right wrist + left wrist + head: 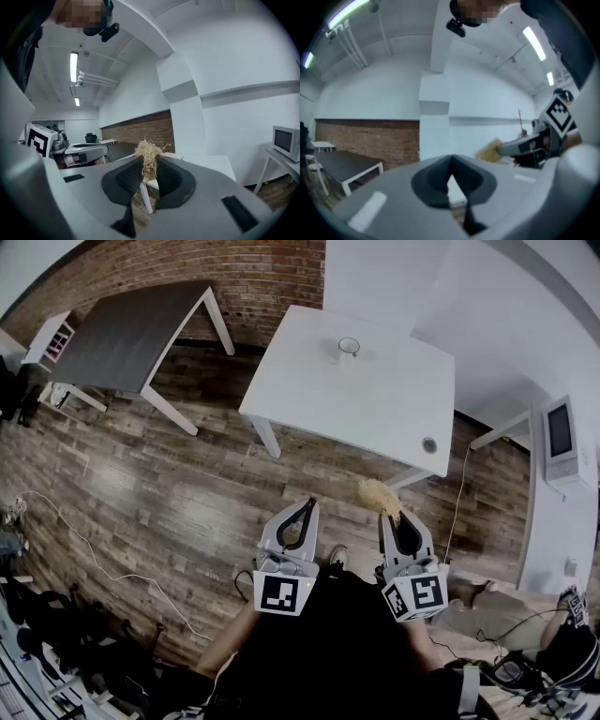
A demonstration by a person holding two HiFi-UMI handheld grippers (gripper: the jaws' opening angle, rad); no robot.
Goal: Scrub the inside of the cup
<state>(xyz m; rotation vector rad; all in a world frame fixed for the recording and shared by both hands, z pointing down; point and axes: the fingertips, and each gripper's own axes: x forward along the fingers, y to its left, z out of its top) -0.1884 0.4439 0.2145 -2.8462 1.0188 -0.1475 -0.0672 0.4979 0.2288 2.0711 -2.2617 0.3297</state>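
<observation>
Glass cup (349, 347) far ahead, right tongs (150, 168) gripping straw scrubber (379, 495), left tongs (451, 163) clenched empty.

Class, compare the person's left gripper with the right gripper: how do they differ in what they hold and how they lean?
The left gripper is shut on nothing; the right gripper is shut on a straw-coloured scrubber. In the head view the left gripper leans rightward, the right gripper slightly leftward. Both are closed and carry a marker cube.

cup (349, 347): clear, upright, on table (375, 413) | scrubber (149, 157): fibrous, in right gripper (395, 517)
</observation>
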